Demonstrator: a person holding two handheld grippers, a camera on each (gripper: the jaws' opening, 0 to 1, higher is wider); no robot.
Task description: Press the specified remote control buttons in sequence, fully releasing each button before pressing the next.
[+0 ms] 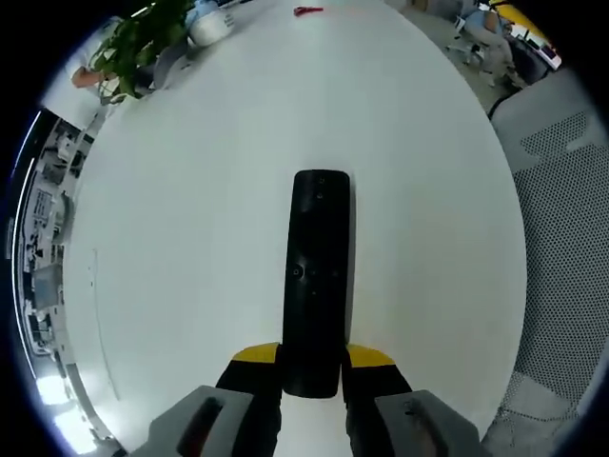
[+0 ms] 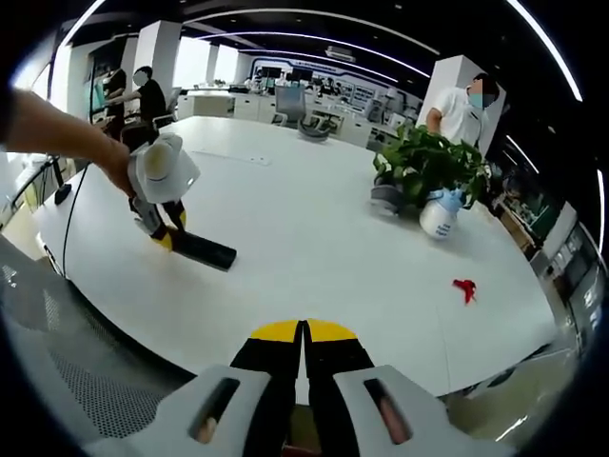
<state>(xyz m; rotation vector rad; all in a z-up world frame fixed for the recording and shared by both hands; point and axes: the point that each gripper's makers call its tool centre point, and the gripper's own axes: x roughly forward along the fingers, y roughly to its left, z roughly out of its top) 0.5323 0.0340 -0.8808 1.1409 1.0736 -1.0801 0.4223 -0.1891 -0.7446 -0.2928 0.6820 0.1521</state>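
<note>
A long black remote control [image 1: 317,276] lies flat on the white table [image 1: 190,219], its buttons facing up. My left gripper [image 1: 312,367] is shut on the remote's near end, one yellow-tipped finger on each side. In the right gripper view the same remote [image 2: 202,250] sits at the table's left part with the left gripper [image 2: 162,224] clamped on it, a person's arm behind. My right gripper [image 2: 303,335] hovers near the table's front edge with its yellow-tipped jaws pressed together and nothing between them.
A potted green plant [image 2: 428,167] and a white spray bottle [image 2: 440,217] stand at the table's far side. A small red object [image 2: 464,288] lies on the table to the right. A mesh chair back [image 1: 561,238] stands beside the table. People stand in the background.
</note>
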